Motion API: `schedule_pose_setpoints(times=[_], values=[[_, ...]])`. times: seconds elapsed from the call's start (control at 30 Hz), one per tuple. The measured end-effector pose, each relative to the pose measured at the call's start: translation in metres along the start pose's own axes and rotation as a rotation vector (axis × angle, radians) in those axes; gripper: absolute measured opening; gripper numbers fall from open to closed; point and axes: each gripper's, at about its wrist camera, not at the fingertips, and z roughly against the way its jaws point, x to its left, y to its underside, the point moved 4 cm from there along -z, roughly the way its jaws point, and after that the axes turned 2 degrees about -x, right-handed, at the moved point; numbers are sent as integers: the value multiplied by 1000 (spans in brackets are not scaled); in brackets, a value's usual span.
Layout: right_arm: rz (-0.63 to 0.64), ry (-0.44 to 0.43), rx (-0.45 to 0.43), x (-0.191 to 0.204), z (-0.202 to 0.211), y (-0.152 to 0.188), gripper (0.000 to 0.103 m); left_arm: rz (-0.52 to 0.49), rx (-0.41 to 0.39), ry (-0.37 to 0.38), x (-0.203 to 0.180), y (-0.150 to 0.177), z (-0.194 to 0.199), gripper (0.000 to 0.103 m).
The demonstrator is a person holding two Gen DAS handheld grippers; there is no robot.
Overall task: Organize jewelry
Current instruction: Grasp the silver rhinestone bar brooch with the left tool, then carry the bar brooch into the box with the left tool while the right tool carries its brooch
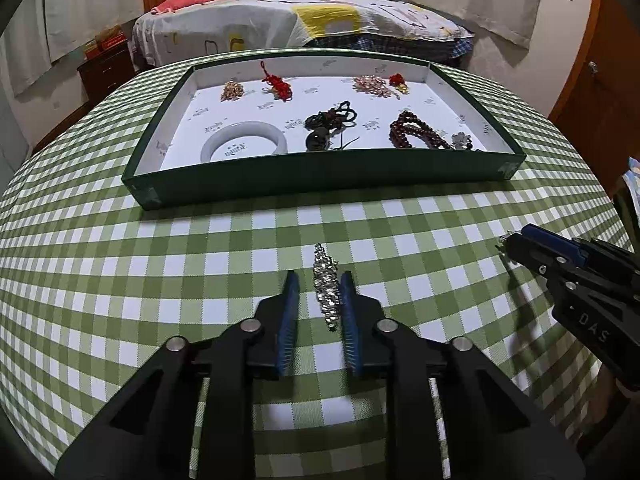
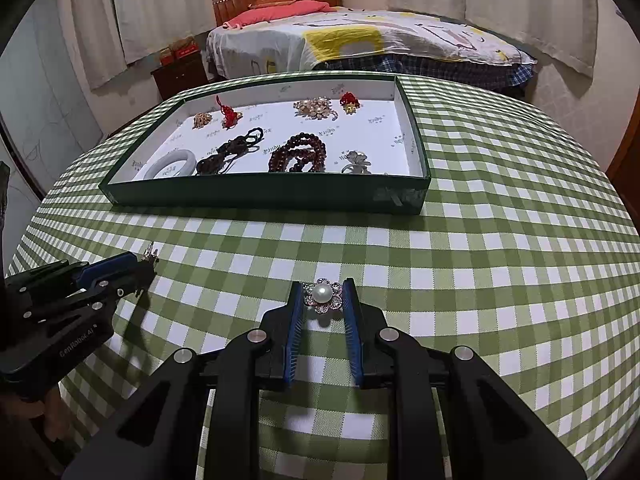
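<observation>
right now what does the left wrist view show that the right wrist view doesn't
Only the left wrist view shows the full silver chain lying between the left tool's fingers. Only the right wrist view shows the pearl brooch face-on between the right tool's fingers. Both show the green tray holding the white bangle and dark red beads, the checked cloth and the bed.

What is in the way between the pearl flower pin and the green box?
Nothing visible is. The pearl flower brooch sits between the right gripper's fingers, and only bare checked tablecloth lies from there to the green tray. The tray's near wall must be lifted over.
</observation>
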Motion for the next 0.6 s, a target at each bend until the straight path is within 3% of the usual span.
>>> schedule_pose_setpoints(times=[0.1, 0.6], values=[[2, 0, 3, 1, -1, 1, 21, -14, -4, 2, -2, 1, 0, 12], [6, 1, 8, 3, -3, 2, 21, -15, -10, 13, -3, 0, 0, 12]])
